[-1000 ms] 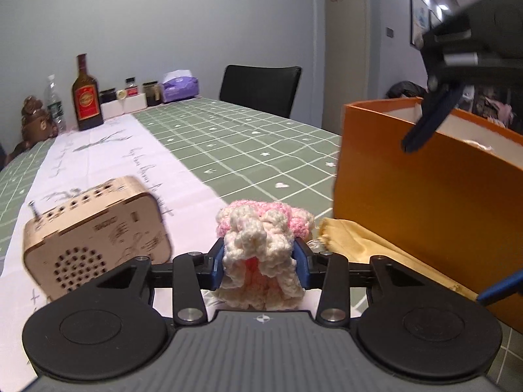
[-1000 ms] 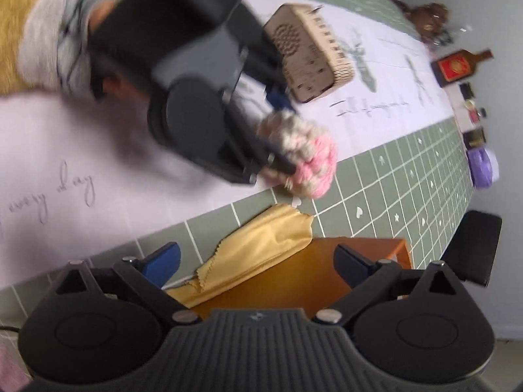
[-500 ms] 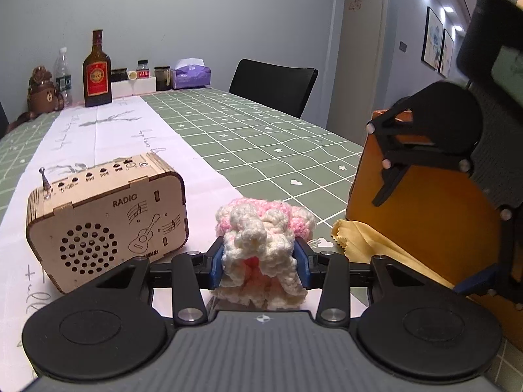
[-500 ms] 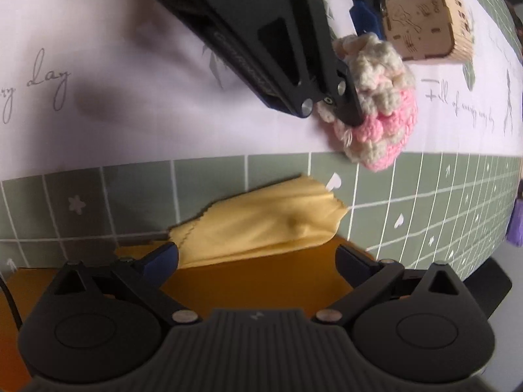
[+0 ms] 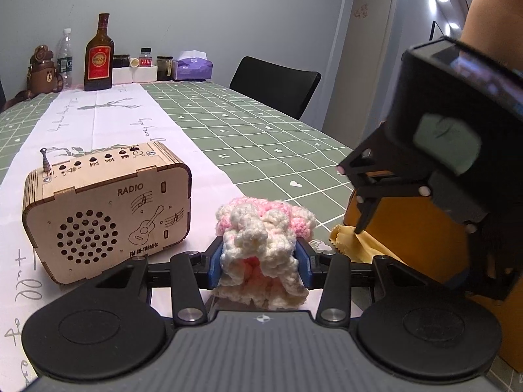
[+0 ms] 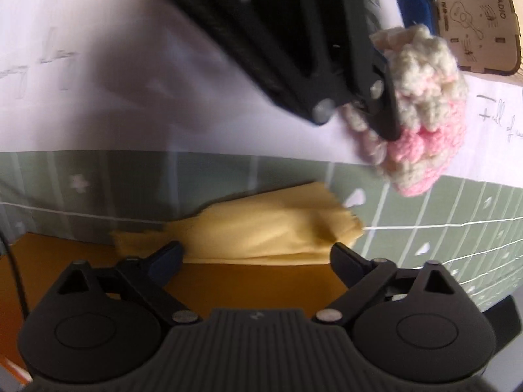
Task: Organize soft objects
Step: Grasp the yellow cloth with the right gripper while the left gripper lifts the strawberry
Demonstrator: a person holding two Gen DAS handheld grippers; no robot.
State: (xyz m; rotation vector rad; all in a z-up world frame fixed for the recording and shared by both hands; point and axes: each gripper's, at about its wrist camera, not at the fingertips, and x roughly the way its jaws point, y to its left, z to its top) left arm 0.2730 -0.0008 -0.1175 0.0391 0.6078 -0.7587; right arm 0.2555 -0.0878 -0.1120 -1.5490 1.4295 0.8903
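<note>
My left gripper [image 5: 260, 261] is shut on a pink and cream crocheted piece [image 5: 261, 228], which rests low on the white table runner; it also shows in the right wrist view [image 6: 421, 111]. A yellow cloth [image 6: 261, 225] lies on the green tablecloth against the orange box [image 6: 228, 281]; it also shows in the left wrist view [image 5: 356, 245]. My right gripper [image 6: 256, 256] is open, pointing down with its fingertips just above the near edge of the yellow cloth. It shows in the left wrist view [image 5: 408, 228] in front of the orange box [image 5: 425, 238].
A wooden radio [image 5: 104, 205] stands on the runner left of the crocheted piece. At the far end of the table are a liquor bottle [image 5: 99, 58], a water bottle [image 5: 64, 57], a bear figure [image 5: 42, 72], small jars and a purple tissue box [image 5: 193, 67]. A black chair [image 5: 274, 85] stands at the table's right side.
My right gripper has come down from above the orange box toward the yellow cloth. My left gripper has lowered a little, still shut on the crocheted piece.
</note>
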